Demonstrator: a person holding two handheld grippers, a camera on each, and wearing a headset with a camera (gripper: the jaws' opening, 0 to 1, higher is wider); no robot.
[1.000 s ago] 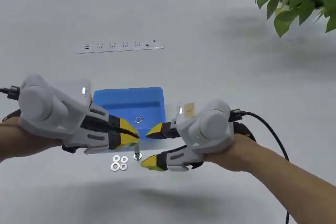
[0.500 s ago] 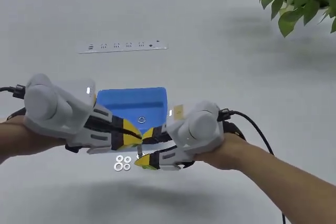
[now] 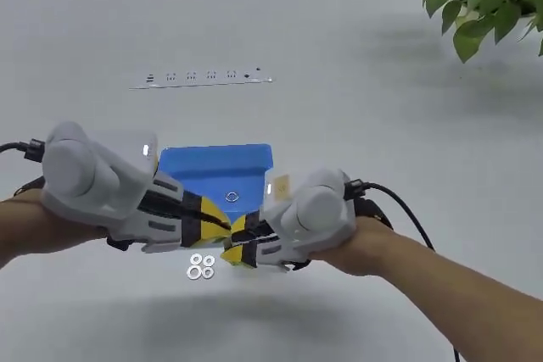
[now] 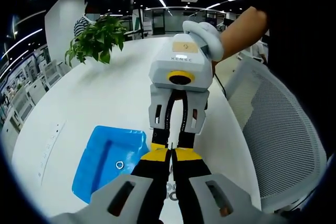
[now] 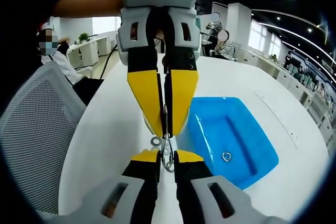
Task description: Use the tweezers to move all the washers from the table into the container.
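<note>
Bright, even overhead light; fisheye-warped edges.

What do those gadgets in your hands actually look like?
Both have rounded pale grey plastic bodies and two black jaws tipped in yellow. The left tool and the right tool each trail a black cable from the rear and show a small white light on top. The right one carries a yellowish label with small lettering. The forearms are bare: no sleeves, no gloves.

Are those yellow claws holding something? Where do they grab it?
Yes, thin metal tweezers. The left gripper pinches their upper part, and the right gripper squeezes the prongs lower down, near the washers.
</note>
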